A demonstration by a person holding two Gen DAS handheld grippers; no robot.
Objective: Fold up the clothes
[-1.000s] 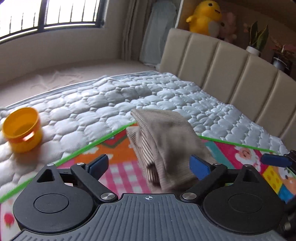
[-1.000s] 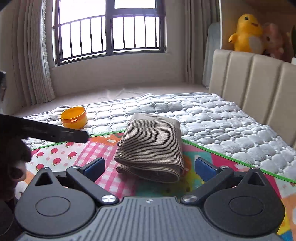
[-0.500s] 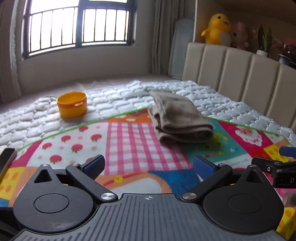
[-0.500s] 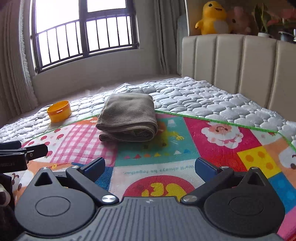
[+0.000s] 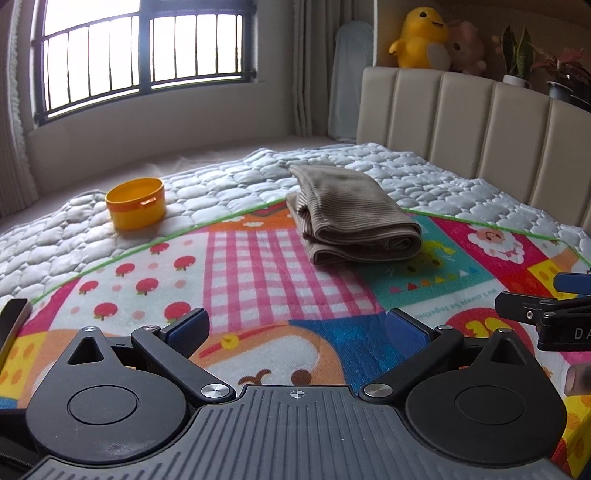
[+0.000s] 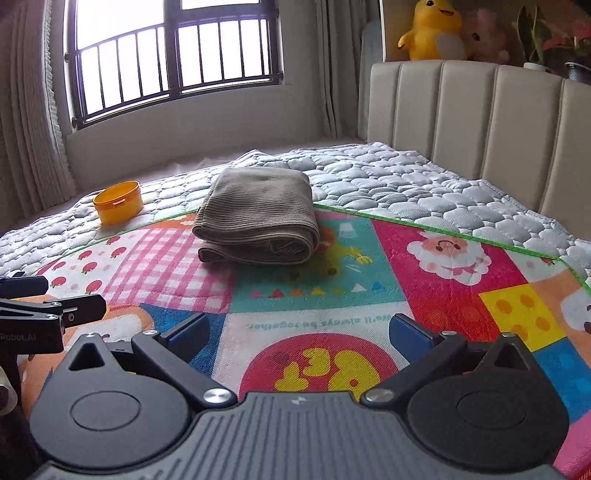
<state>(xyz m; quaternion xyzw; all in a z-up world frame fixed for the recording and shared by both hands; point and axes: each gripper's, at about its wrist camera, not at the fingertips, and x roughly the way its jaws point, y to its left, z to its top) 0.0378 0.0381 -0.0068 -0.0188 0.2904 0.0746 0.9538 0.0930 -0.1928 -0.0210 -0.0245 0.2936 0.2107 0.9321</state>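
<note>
Brown ribbed garment [image 6: 258, 218] lies folded in a neat stack at the far edge of your play mat [image 6: 406, 302], near the orange tub [image 6: 118, 201]. Your left tongs [image 5: 295, 330] and right tongs [image 6: 299, 332] are spread, empty, well apart from it; folding looks finished.

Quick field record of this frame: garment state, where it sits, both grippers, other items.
garment: brown cloth, folded into a compact bundle
location: far edge of play mat, partly on quilt
left gripper: open, holding nothing, short of the cloth
right gripper: open, holding nothing, short of the cloth
other: orange tub on quilt, left of cloth; yellow plush above headboard
</note>
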